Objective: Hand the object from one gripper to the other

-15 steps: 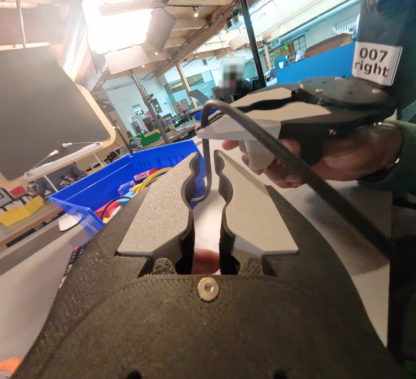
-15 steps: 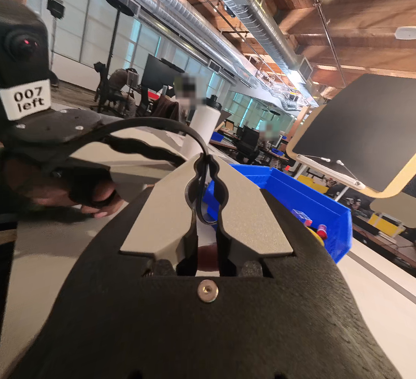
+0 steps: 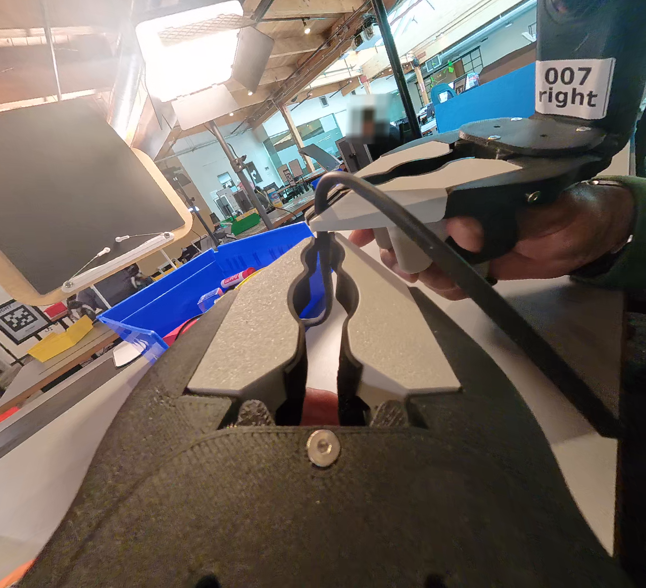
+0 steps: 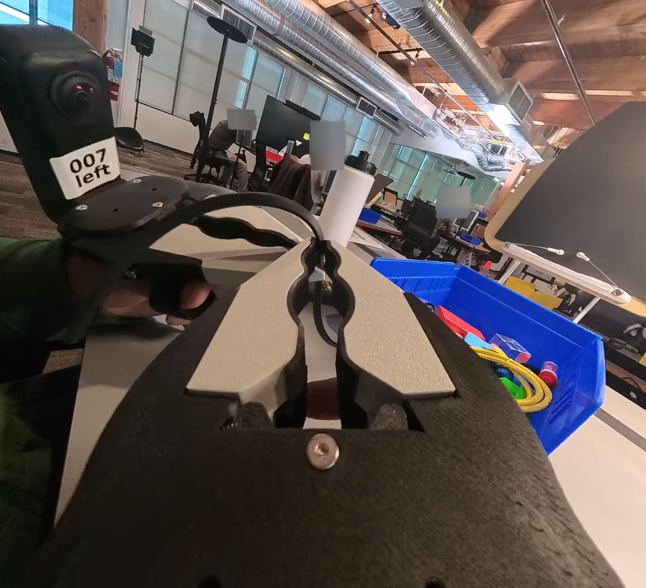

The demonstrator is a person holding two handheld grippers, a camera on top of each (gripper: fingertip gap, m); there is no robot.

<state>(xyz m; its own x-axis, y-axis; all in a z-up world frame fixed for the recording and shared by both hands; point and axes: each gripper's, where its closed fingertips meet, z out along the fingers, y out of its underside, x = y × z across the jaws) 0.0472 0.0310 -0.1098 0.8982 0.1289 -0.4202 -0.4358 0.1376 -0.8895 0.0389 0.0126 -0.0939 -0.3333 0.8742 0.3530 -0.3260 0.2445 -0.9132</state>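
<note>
A black cable [image 3: 419, 232] runs between the two grippers, both held up above the grey table [image 3: 52, 466]. My left gripper [image 3: 323, 246] is shut on the cable at its fingertips, and a loop hangs down between its fingers. My right gripper [image 4: 321, 245] is also shut on the cable [image 4: 265, 199] at its tips. The cable arcs over from the left gripper [image 4: 279, 239] and drops between the right fingers. In the left wrist view the right gripper [image 3: 314, 218] sits just above and beyond my left tips, nearly touching them. A hand holds each gripper.
A blue bin [image 4: 545, 305] with a yellow cable [image 4: 517, 382] and small toys stands on the table beyond the grippers; it also shows in the left wrist view [image 3: 174, 298]. A white bottle [image 4: 346, 207] stands behind. A black board [image 3: 70, 193] on a stand leans close by. People sit farther back. The grippers are tip to tip, or close to it.
My left gripper was slightly open around the cable and has closed on it. The right gripper has stayed shut on the cable. Both grippers have tilted slightly.
</note>
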